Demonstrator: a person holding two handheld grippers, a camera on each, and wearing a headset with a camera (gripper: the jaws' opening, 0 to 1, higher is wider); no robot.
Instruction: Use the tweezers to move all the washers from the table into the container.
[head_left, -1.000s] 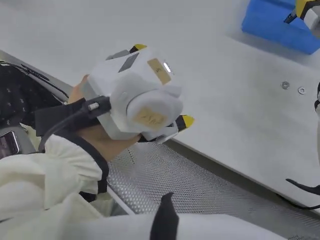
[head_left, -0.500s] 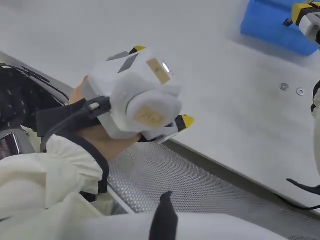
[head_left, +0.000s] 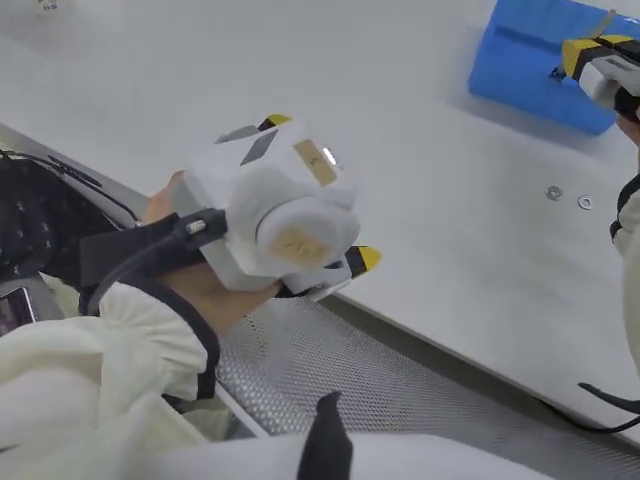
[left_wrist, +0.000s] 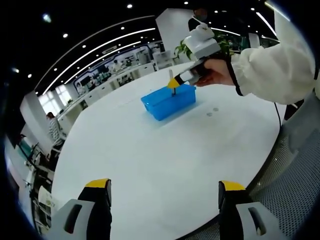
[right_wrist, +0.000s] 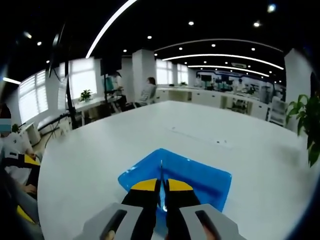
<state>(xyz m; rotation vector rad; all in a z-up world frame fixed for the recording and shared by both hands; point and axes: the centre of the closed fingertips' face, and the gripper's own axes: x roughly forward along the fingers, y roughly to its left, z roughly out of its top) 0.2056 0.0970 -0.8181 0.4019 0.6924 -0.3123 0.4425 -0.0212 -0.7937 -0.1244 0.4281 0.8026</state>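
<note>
My right gripper is shut on thin metal tweezers, whose tips point into the blue container; whether they hold a washer is too small to tell. The head view has this gripper over the container at the top right. Two washers lie side by side on the white table, just in front of the container. My left gripper is held at the table's near edge, open, with nothing between its jaws. In its view are the container, the right gripper and the washers.
The white table stretches wide and bare between the two grippers. A perforated metal surface runs below its near edge. A black cable lies at the right. Other people sit at far benches.
The headset view has shifted a little. My right gripper has come down and further into the picture over the blue container. The left gripper keeps its place at the table edge.
</note>
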